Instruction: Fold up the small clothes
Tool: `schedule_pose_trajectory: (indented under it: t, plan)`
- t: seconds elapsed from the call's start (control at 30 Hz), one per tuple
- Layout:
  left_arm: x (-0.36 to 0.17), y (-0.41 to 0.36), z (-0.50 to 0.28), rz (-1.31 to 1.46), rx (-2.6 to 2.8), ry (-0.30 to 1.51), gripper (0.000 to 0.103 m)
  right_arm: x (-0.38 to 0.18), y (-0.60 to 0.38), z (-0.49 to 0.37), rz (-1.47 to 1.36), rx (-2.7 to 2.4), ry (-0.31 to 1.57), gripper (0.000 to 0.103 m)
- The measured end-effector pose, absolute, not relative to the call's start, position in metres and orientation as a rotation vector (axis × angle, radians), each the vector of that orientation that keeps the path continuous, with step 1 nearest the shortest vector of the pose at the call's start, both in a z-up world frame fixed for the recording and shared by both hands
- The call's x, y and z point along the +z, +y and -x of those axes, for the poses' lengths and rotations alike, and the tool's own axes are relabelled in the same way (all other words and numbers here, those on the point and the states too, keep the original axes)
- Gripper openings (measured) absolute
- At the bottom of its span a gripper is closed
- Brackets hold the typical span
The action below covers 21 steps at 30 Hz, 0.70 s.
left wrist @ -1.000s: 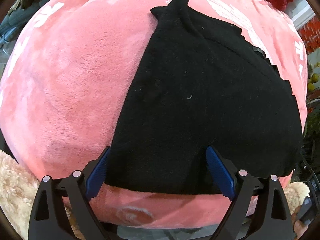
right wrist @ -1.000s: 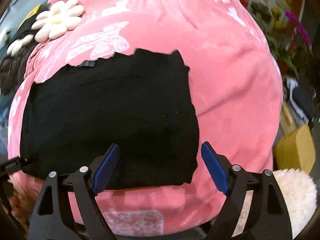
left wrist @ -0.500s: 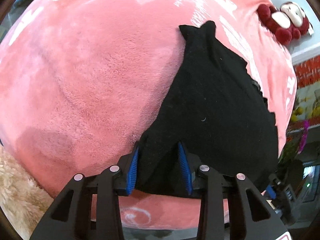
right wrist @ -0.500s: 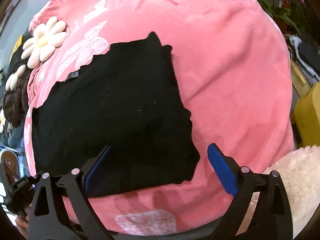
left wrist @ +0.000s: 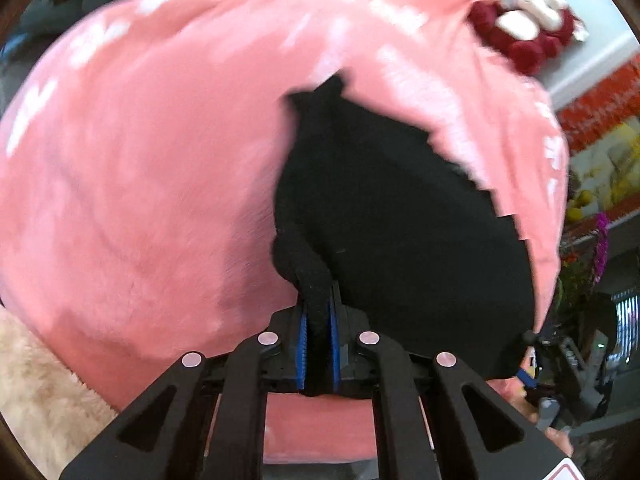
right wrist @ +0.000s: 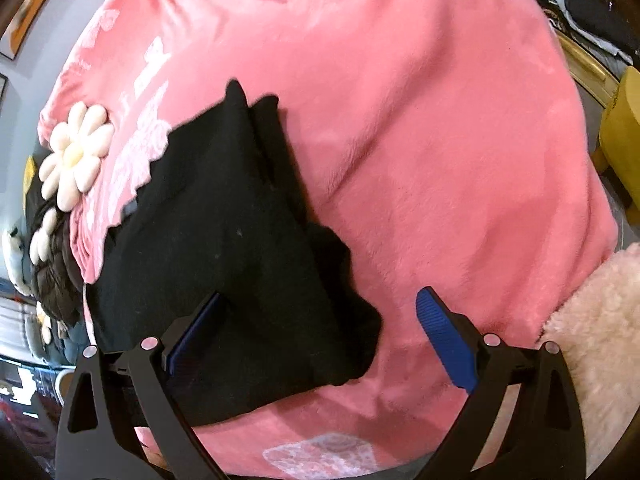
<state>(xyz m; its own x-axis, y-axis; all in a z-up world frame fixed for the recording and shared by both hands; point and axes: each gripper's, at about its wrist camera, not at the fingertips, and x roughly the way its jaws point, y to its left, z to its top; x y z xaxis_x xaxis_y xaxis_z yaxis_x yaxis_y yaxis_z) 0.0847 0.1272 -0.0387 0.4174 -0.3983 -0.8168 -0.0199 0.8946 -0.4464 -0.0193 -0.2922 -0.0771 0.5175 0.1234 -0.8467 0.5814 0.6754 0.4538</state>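
Observation:
A black knitted garment (left wrist: 404, 232) lies spread on a pink plush blanket (left wrist: 140, 184). My left gripper (left wrist: 318, 316) is shut on the garment's near left corner, which rises off the blanket as a bunched ridge between the blue pads. In the right wrist view the same garment (right wrist: 224, 248) covers the left half, its near right corner rumpled. My right gripper (right wrist: 320, 320) stands wide open over that corner; the left pad is above the cloth, the right pad above bare blanket (right wrist: 440, 160), neither pressing on it.
A red and white plush toy (left wrist: 528, 28) sits at the blanket's far right corner. A white flower cushion (right wrist: 76, 156) lies at the left in the right wrist view. Cream fluffy fabric (right wrist: 592, 340) borders the near edge. A yellow stool (right wrist: 624, 136) stands at right.
My left gripper's jaws closed on the garment's near left corner and lifted it into a ridge. My right gripper rolled and slid over the garment's near right corner, staying open.

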Motion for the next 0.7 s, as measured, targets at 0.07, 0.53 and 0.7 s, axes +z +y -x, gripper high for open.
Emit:
schedule_pose_trajectory:
  t: [0.07, 0.53, 0.7]
  plan:
    - [-0.01, 0.109, -0.08, 0.428, -0.293, 1.083, 0.006, -0.072, -0.293, 0.02, -0.798, -0.327, 0.99, 0.094]
    - [0.073, -0.126, -0.049, 0.03, -0.754, 1.012, 0.006, -0.01, -0.291, 0.024, -0.524, -0.404, 0.801, 0.094]
    - [0.004, -0.152, -0.045, 0.012, -0.669, 1.19, 0.012, 0.007, -0.323, 0.036, -0.565, -0.423, 0.739, 0.096]
